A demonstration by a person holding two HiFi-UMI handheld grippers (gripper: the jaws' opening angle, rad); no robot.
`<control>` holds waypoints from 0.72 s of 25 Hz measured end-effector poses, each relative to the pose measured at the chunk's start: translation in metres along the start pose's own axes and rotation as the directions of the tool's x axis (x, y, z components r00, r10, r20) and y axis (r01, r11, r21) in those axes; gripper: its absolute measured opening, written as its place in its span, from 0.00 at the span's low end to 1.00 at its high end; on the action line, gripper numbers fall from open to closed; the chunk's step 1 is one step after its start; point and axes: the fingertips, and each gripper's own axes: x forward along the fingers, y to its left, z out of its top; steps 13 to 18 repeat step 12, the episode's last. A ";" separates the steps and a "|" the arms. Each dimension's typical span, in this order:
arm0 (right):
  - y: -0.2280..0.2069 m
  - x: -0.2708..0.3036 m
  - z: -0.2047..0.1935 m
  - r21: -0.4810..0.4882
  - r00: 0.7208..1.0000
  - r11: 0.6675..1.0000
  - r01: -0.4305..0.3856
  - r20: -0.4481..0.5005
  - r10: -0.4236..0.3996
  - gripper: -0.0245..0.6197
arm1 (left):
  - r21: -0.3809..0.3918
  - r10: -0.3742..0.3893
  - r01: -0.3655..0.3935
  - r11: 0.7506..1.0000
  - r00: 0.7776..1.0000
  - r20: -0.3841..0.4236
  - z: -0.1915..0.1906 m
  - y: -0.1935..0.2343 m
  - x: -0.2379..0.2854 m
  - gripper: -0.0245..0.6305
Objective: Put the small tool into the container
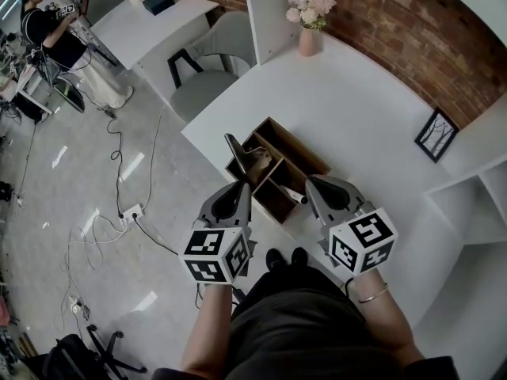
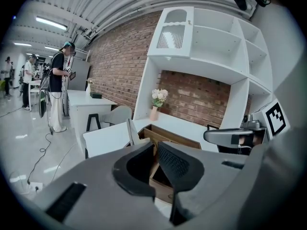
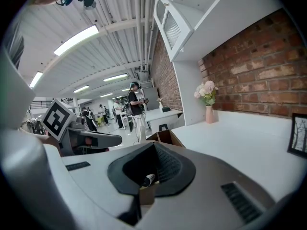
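A wooden container (image 1: 306,150) with several compartments sits at the near edge of the white desk (image 1: 372,109). A small white tool with a dark tip (image 1: 292,195) lies at the container's near right side, and it shows through the hollow of the right jaws (image 3: 149,179). A flat-bladed tool (image 1: 235,150) stands upright in the left compartment. My left gripper (image 1: 244,187) hovers over the container's near left corner, its jaws closed with nothing between them. My right gripper (image 1: 310,182) hangs just right of the small tool, shut and empty. The container (image 2: 175,138) lies ahead of the left jaws.
A pink vase of flowers (image 1: 308,20) stands at the desk's far side, and a framed picture (image 1: 436,134) leans at the right. A grey chair (image 1: 207,74) sits left of the desk. Cables and a power strip (image 1: 131,210) lie on the floor. A person (image 1: 49,32) stands far left.
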 end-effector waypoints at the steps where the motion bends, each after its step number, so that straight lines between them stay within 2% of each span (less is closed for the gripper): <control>1: 0.001 0.000 0.000 -0.002 1.000 1.000 0.000 0.001 0.000 0.05 | -0.001 0.001 -0.001 1.000 1.000 0.002 0.000 0.000 -0.001 0.09; 18: 0.003 -0.009 0.003 -0.008 1.000 1.000 0.018 0.021 -0.017 0.05 | -0.008 -0.007 0.007 1.000 1.000 0.009 0.001 -0.005 -0.012 0.08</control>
